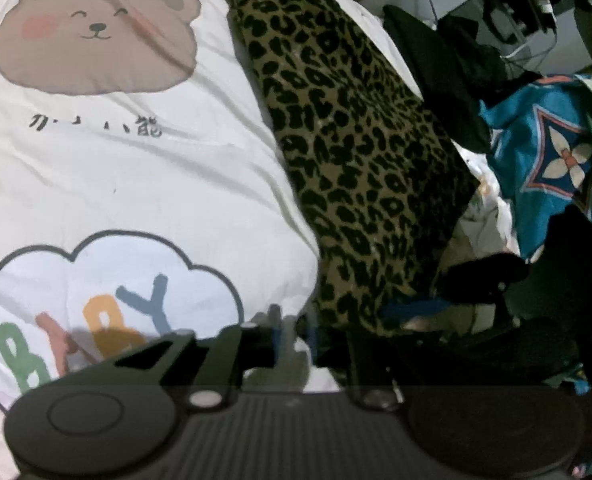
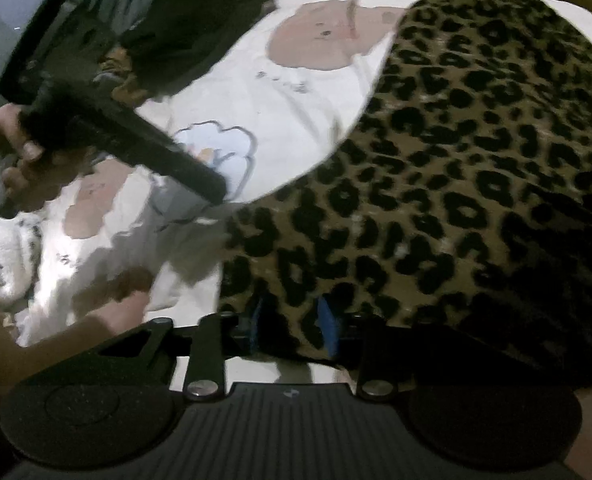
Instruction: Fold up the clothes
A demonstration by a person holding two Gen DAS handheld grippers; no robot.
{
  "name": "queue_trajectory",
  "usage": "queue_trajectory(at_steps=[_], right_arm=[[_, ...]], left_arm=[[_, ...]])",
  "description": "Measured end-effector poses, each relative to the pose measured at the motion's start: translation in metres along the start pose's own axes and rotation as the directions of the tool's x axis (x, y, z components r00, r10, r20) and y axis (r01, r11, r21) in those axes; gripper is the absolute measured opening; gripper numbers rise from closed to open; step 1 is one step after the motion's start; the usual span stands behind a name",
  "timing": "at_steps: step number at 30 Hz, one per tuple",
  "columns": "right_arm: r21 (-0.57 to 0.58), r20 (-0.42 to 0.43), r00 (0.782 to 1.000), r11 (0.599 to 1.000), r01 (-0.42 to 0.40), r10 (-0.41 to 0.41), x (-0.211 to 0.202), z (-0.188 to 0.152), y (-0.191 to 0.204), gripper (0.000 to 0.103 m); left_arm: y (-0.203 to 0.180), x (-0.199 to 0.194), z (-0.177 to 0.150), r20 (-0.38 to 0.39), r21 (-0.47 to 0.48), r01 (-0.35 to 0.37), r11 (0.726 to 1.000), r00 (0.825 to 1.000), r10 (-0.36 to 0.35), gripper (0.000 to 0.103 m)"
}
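The leopard-print garment (image 1: 356, 168) is of thin tan cloth covered in black blotches. In the left wrist view it lies as a long folded strip, running from the far middle toward the near right, narrow at its far end and widening as it comes nearer. Its surface is mostly smooth, with soft rumples near the far end. Its left edge rests on the white bedding; its right edge lies beside a heap of dark and blue clothes. In the right wrist view the same garment (image 2: 456, 184) fills the right half, and its near edge hangs bunched between blue pads at the bottom centre.
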State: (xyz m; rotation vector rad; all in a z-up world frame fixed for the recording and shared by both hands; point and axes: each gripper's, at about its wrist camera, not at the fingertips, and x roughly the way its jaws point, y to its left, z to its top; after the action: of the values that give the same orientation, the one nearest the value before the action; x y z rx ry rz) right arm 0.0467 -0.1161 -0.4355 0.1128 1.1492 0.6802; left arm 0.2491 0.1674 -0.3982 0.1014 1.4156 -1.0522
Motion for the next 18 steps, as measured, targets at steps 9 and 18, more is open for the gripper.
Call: queue_trajectory(at_steps=[9, 18], right_arm=[[-0.042, -0.022, 0.998, 0.997, -0.057, 0.056, 0.011, 0.004, 0.012, 0.021], [0.102, 0.077, 0.997, 0.995, 0.005, -0.013, -0.026, 0.011, -0.026, 0.024]], left_arm=[[-0.007, 0.029, 0.006, -0.039, 0.02, 0.057, 0.998, 0.998, -0.056, 0.035], [0.003, 0.039, 0.0, -0.074, -0.059, 0.09, 0.994, 0.993, -0.094, 0.013]])
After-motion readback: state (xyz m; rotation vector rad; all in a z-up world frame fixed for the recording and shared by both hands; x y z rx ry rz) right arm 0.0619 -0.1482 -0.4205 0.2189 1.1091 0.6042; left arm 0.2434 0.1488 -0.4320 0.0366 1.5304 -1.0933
